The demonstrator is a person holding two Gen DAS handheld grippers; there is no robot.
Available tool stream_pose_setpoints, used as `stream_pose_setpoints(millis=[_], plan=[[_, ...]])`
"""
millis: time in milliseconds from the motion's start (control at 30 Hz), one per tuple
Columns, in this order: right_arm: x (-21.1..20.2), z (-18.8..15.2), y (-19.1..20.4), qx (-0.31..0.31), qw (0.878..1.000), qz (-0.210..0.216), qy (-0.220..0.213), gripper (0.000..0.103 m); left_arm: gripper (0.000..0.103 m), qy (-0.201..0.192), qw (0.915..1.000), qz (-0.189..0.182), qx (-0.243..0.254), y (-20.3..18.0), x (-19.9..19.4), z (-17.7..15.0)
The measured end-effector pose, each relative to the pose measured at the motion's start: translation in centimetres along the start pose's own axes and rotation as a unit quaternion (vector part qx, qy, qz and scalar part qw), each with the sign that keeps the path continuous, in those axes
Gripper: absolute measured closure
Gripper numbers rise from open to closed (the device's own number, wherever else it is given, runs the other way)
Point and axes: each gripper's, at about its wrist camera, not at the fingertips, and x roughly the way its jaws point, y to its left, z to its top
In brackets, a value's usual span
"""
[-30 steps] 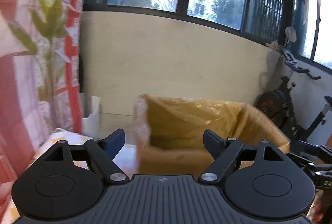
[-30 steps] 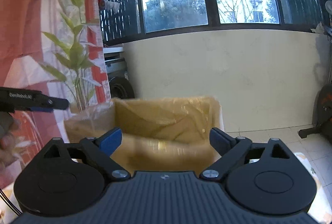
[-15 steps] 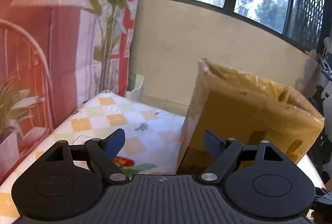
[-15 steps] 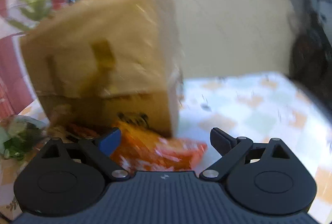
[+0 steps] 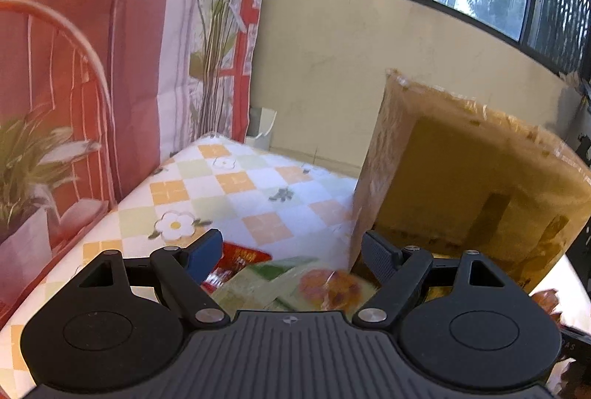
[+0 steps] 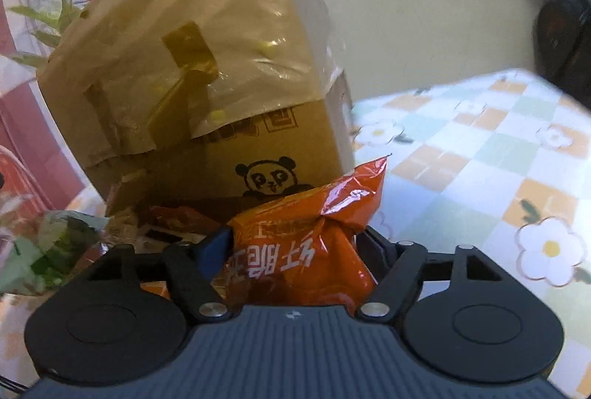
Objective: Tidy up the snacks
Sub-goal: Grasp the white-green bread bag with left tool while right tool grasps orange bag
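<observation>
Snack in grip: crinkled, glossy orange foil snack bag (image 6: 306, 244) with pale printed characters, upper corner sticking up; between the fingers of the right gripper (image 6: 295, 247), just in front of the box.
Right gripper: jaws closing, both fingers against the bag's sides.
Other snacks: pale green packet with an orange picture (image 5: 295, 284) and flat red packet (image 5: 240, 260) under the left gripper (image 5: 291, 255); a blurred green-and-white packet (image 6: 48, 251) and dark red wrappers (image 6: 173, 218) at the box's foot.
Left gripper: fingers wide apart, nothing pressed between them.
Box: tall brown cardboard box (image 6: 207, 74), clear plastic taped over its top, panda drawing low on its front.
Surface: counter under a checked cloth with white flowers (image 6: 480, 170).
Backdrop: red-and-white printed curtain with green plants (image 5: 110, 66), cream wall.
</observation>
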Motion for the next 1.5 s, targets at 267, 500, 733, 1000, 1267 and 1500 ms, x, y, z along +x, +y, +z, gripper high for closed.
stream_pose_setpoints(millis=[267, 500, 733, 1000, 1267, 1500], plan=[[-0.3, -1.4, 2.1, -0.057, 0.998, -0.033, -0.022, 0.032, 0.019, 0.036, 0.9993, -0.009, -0.009, 1.0, 1.0, -1.6], [-0.1, -1.4, 1.8, -0.052, 0.998, -0.031, -0.021, 0.032, 0.019, 0.062, 0.9963, 0.002, -0.06, 2.6, 1.8, -2.0], [-0.1, -1.4, 1.7, -0.052, 0.998, -0.031, -0.02, 0.032, 0.019, 0.07, 0.99, -0.003, -0.123, 4.6, 2.2, -2.0], [0.1, -1.3, 1.8, -0.05, 0.998, -0.033, -0.016, 0.031, 0.019, 0.072, 0.9957, -0.057, -0.003, 1.9, 2.8, -0.3], [0.2, -1.4, 1.9, -0.047, 0.998, -0.036, -0.017, 0.031, 0.019, 0.085, 0.9581, -0.127, 0.242, -1.1, 3.9, 0.0], [0.2, -1.4, 1.8, -0.048, 0.998, -0.036, -0.017, 0.031, 0.019, 0.118, 0.9403, -0.115, 0.298, -2.0, 4.4, -1.6]])
